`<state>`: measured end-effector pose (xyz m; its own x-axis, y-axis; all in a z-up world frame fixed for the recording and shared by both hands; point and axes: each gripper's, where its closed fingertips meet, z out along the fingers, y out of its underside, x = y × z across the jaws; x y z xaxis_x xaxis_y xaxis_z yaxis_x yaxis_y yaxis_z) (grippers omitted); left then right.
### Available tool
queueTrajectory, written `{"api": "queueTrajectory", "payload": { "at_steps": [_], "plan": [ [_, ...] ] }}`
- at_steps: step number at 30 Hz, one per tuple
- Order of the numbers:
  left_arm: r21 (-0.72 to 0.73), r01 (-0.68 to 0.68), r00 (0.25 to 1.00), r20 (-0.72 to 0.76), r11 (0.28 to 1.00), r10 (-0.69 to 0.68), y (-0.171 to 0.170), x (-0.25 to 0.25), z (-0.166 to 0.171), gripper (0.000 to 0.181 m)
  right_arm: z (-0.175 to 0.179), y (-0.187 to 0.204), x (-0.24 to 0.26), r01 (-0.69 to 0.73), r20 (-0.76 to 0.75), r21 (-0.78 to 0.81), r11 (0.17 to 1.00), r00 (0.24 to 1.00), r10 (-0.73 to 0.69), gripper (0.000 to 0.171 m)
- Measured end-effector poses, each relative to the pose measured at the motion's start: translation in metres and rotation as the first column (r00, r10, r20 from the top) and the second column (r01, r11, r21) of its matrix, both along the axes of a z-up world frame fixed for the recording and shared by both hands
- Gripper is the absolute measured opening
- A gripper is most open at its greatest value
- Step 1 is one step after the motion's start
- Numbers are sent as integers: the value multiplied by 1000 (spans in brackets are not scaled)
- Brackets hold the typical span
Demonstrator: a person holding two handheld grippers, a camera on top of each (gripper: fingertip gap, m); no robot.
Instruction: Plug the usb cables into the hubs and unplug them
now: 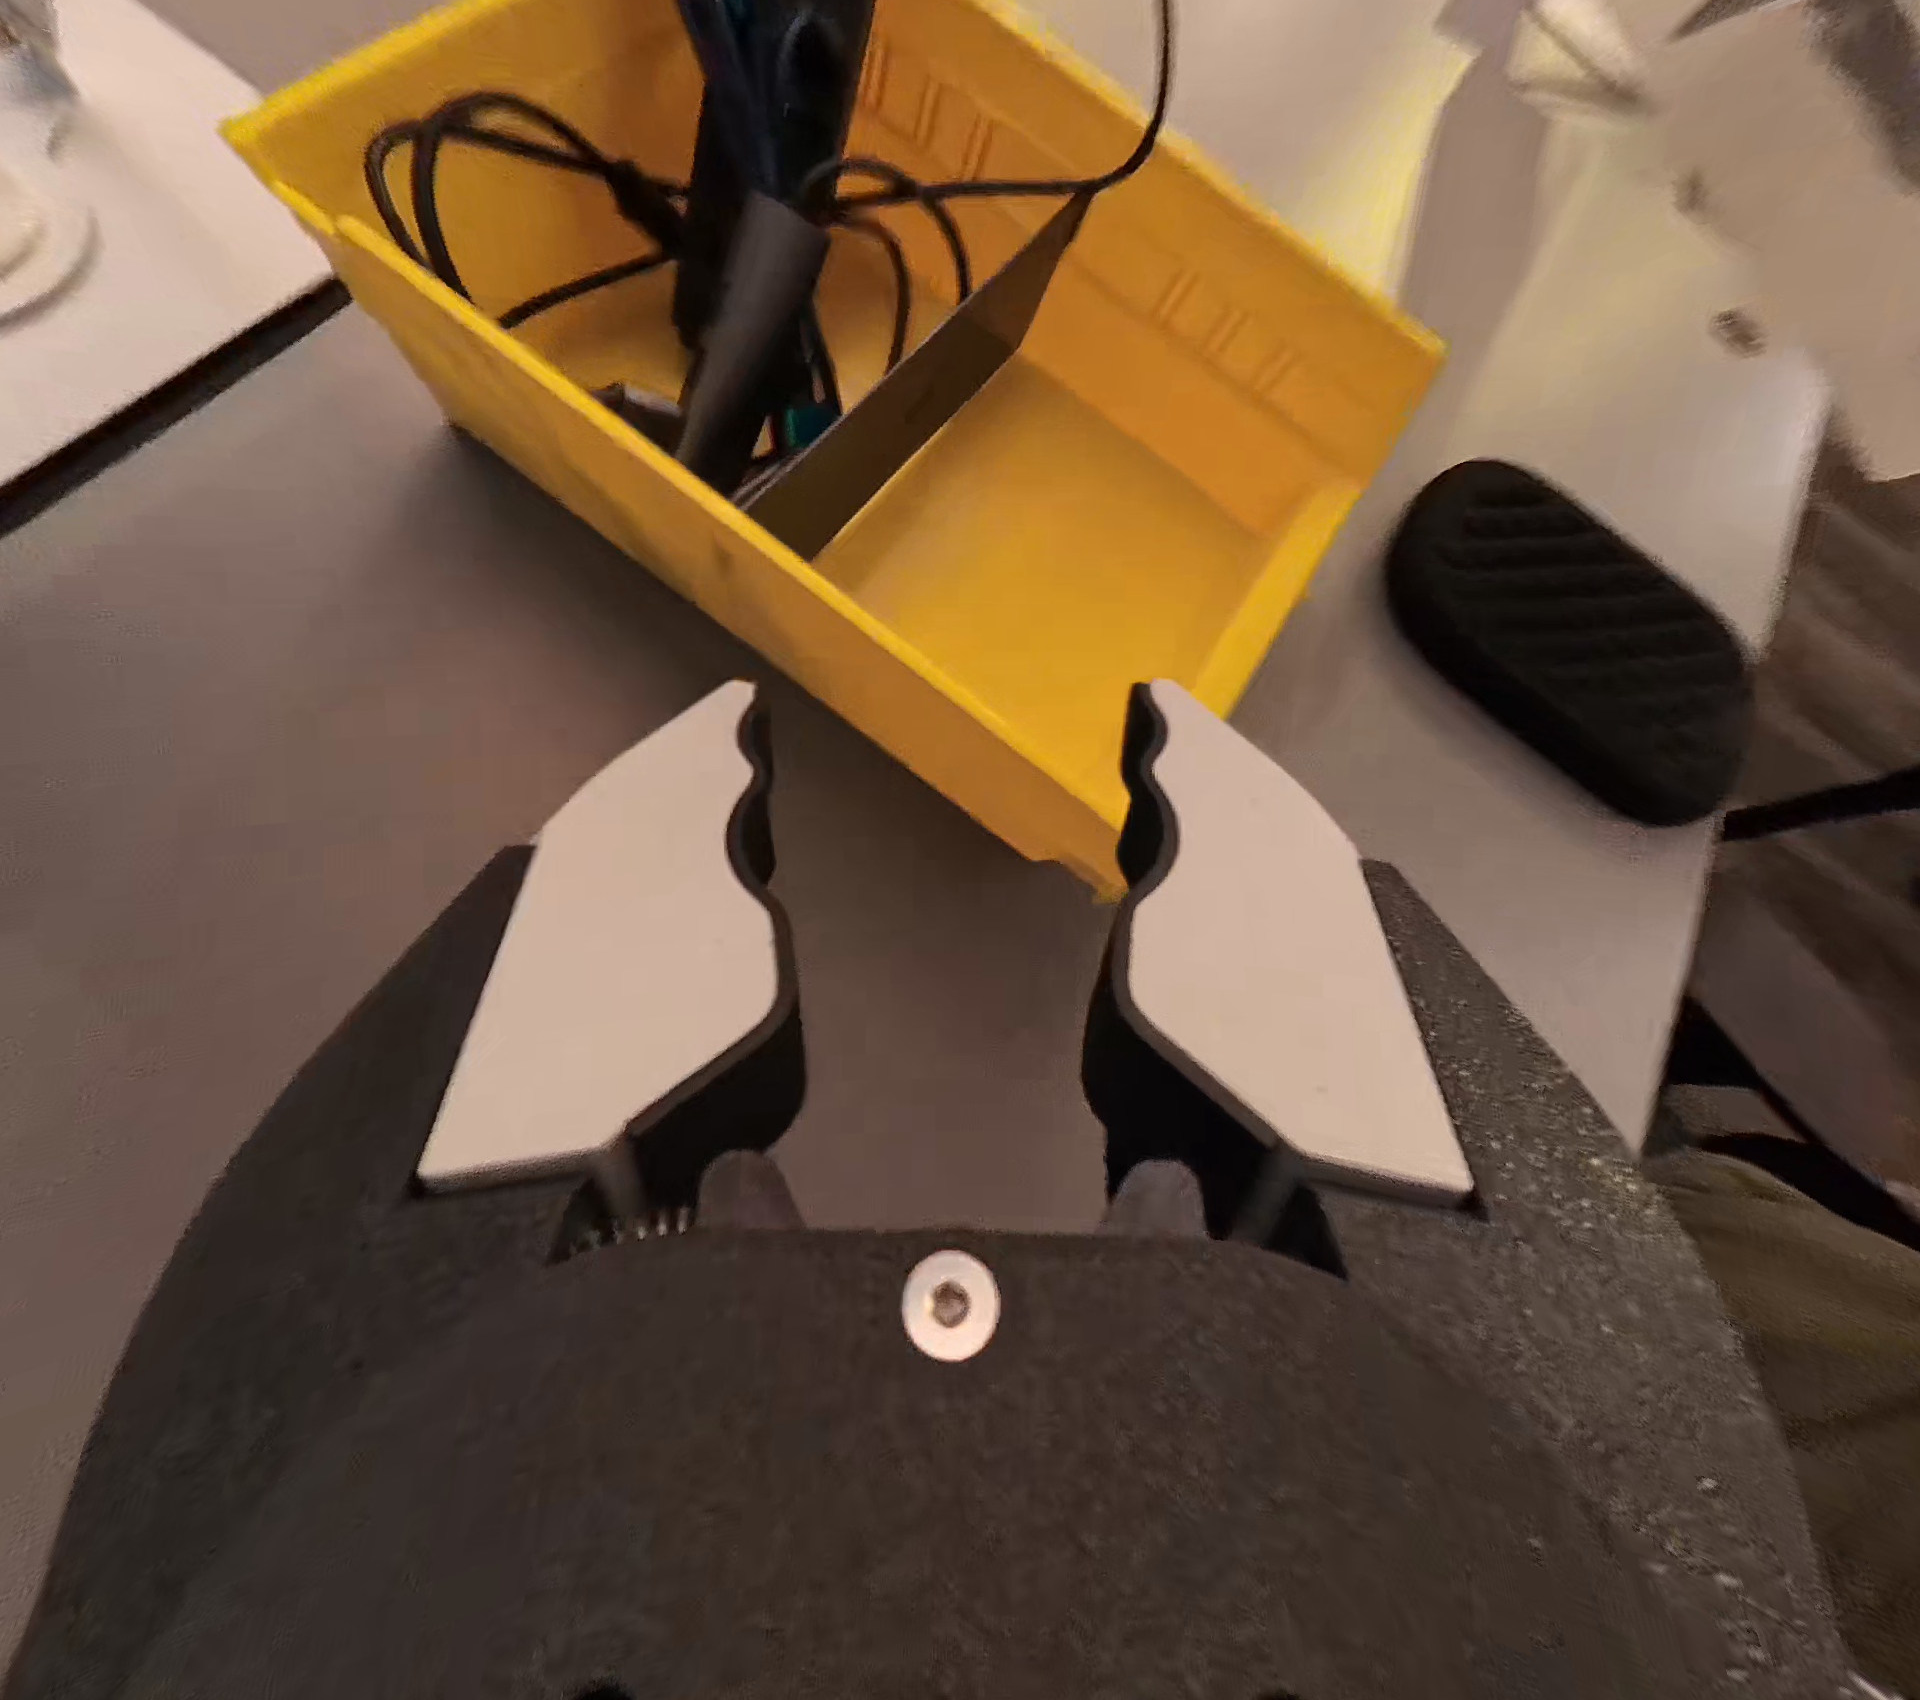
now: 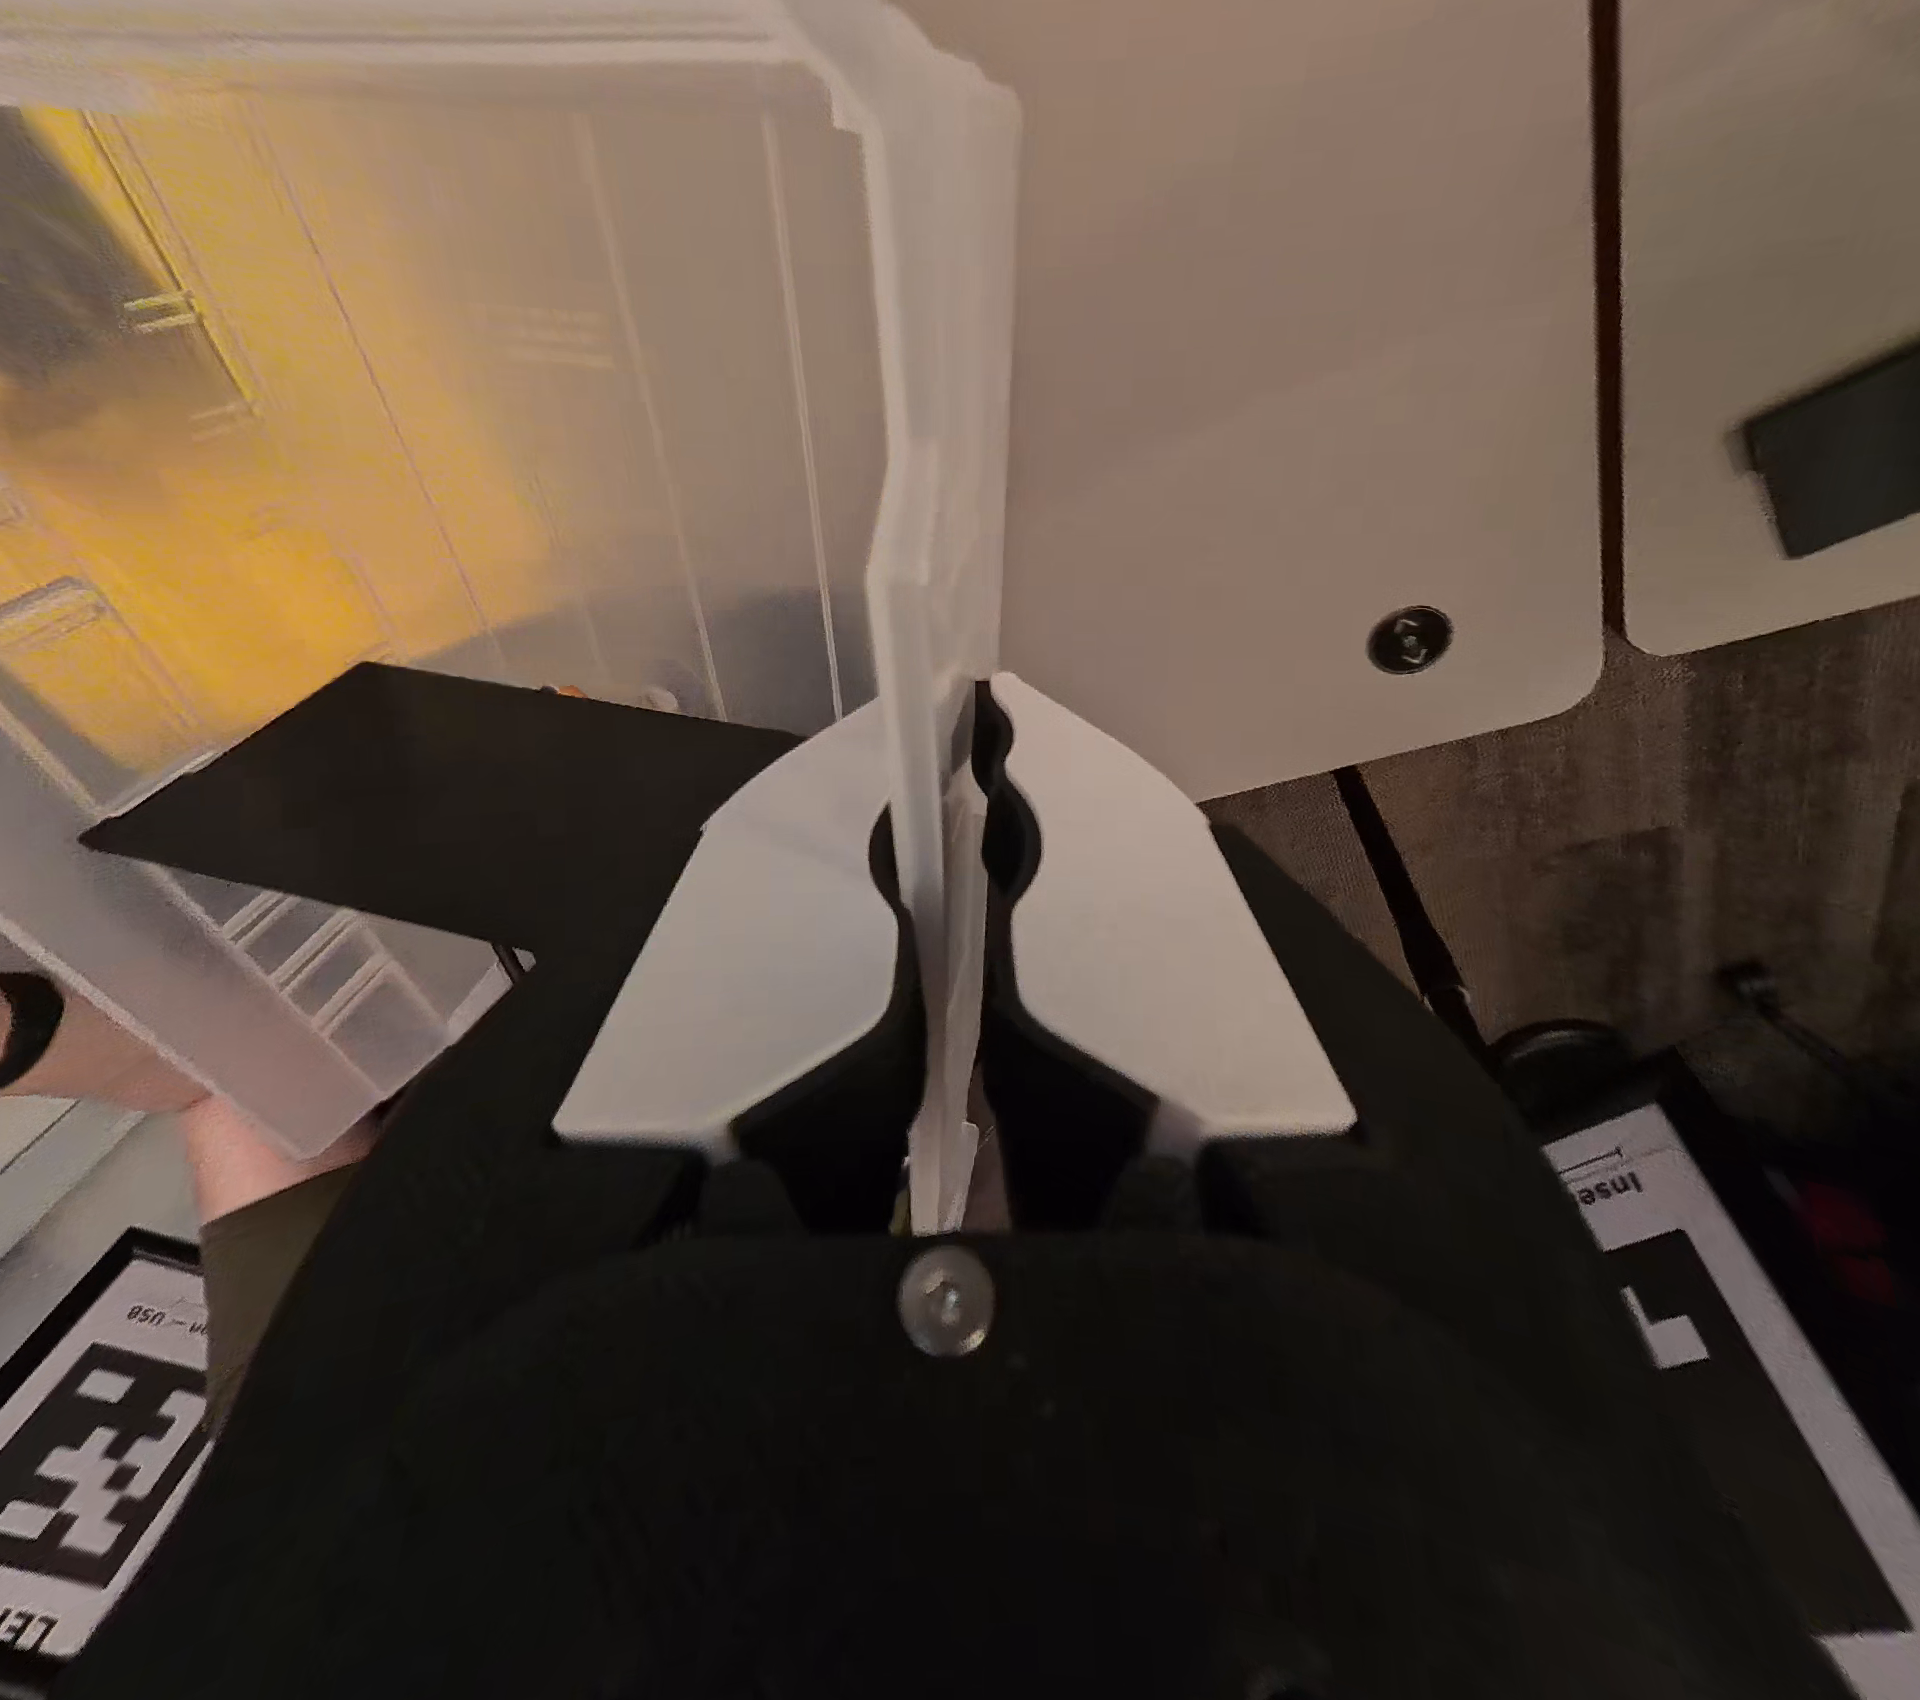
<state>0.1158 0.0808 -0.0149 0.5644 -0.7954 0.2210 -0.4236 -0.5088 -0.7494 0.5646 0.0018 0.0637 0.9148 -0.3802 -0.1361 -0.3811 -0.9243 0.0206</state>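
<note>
- Nearest our lens, the left tongs (image 1: 945, 777) stand apart with nothing between them, hovering over the grey counter (image 1: 260, 715) just short of the near wall of the yellow bin (image 1: 1195, 362).
- The USB cables (image 1: 665, 196) lie coiled in the bin's far compartment, behind a dark divider (image 1: 914, 393); a dark slim bar (image 1: 748, 320) that may be a hub stands upright among them, though blur keeps us from being sure. The near compartment holds nothing.
- The right tongs (image 2: 961, 777) are clamped on the rim of a translucent plastic box lid (image 2: 520, 248), held up on edge; yellow shows faintly through it.
- We judge this to be set-up: no cable is in hand yet and nothing is plugged.
- Next, we think the lid must go down somewhere clear, then the left tongs must reach over the bin's wall and into the far compartment for one connector.
- The tangle may drag other cables along, and the bin could slide.
- Open room lies left of the bin on the counter; a black ribbed pad (image 1: 1569, 642) sits near its right end, narrowing that side.
- In the right view a white panel (image 2: 1299, 300) lies beyond the lid.
</note>
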Motion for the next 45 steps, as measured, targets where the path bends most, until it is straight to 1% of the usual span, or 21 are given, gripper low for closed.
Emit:
{"api": "queueTrajectory", "payload": {
  "at_steps": [1, 3, 4, 6, 8, 10, 11, 14, 15, 17, 18, 20, 21, 24, 26, 28, 30, 34, 39, 42, 45],
  "plan": [
    [-14, -13, 999, -49, 1000, 12, 3, 3, -12, 67, -10, -6, 13, 10, -11, -7, 1000, 1000, -10, 8],
    [-58, -39, 995, -89, 998, 33, 11, 14, -27, 70, -30, -16, 35, 35, -28, -19, 999, 999, -35, 7],
    [-83, -52, 993, -110, 995, 43, 16, 19, -33, 69, -40, -19, 44, 45, -34, -25, 999, 998, -46, 7],
    [-120, -70, 977, -210, 990, 43, 22, 24, -45, 66, -59, -24, 59, 49, -37, -47, 998, 998, -51, 8],
    [-103, -82, 933, -359, 991, 40, 26, 26, -52, 66, -74, -25, 69, 44, -30, -71, 997, 999, -46, 8],
    [-61, -116, 853, -517, 991, 68, 38, 20, -59, 71, -86, -23, 75, 31, -23, -90, 995, 999, -33, 8],
    [-76, -141, 830, -553, 987, 76, 42, 19, -63, 71, -90, -21, 76, 16, -23, -96, 995, 1000, -18, 9],
    [-157, -166, 851, -522, 973, 61, 47, 30, -67, 66, -99, -10, 77, -19, -32, -89, 996, 999, 16, 9],
    [-197, -161, 858, -512, 967, 38, 45, 32, -69, 59, -101, -5, 76, -30, -36, -85, 996, 999, 27, 9],
    [-267, -159, 857, -516, 950, -1, 39, 31, -72, 52, -104, 4, 74, -56, -41, -77, 995, 998, 53, 8],
    [-280, -160, 852, -524, 947, -11, 40, 29, -72, 45, -106, 9, 72, -67, -43, -73, 995, 997, 64, 9],
    [-297, -155, 841, -541, 942, -32, 43, 21, -70, 22, -111, 18, 69, -90, -43, -68, 994, 995, 87, 9],
    [-310, -144, 842, -538, 940, -49, 44, 19, -70, 16, -113, 22, 68, -99, -43, -66, 993, 994, 96, 9],
    [-360, -134, 839, -537, 923, -88, 43, 13, -71, 14, -119, 34, 62, -126, -43, -60, 990, 991, 123, 9],
    [-367, -131, 809, -576, 921, -114, 46, 5, -71, 13, -121, 41, 58, -133, -45, -53, 990, 990, 131, 9],
    [-371, -164, 778, -618, 914, -112, 51, -8, -71, 12, -122, 47, 53, -142, -51, -42, 989, 989, 140, 9],
    [-367, -197, 765, -637, 909, -91, 60, -24, -71, 10, -123, 55, 44, -154, -68, -19, 988, 986, 153, 9],
    [-383, -273, 817, -577, 882, 2, 76, -58, -71, 4, -129, 75, 22, -180, -129, 34, 983, 975, 183, 8],
    [-396, -379, 855, -495, 836, 154, 90, -113, -70, 3, -151, 101, -8, -211, -189, 57, 976, 957, 218, 8],
    [-367, -429, 832, -517, 826, 202, 90, -154, -69, 4, -167, 115, -24, -234, -205, 53, 971, 949, 240, 9],
    [-341, -502, 800, -532, 795, 278, 88, -196, -69, 5, -180, 125, -38, -263, -222, 12, 965, 940, 259, 10]
  ]
}}
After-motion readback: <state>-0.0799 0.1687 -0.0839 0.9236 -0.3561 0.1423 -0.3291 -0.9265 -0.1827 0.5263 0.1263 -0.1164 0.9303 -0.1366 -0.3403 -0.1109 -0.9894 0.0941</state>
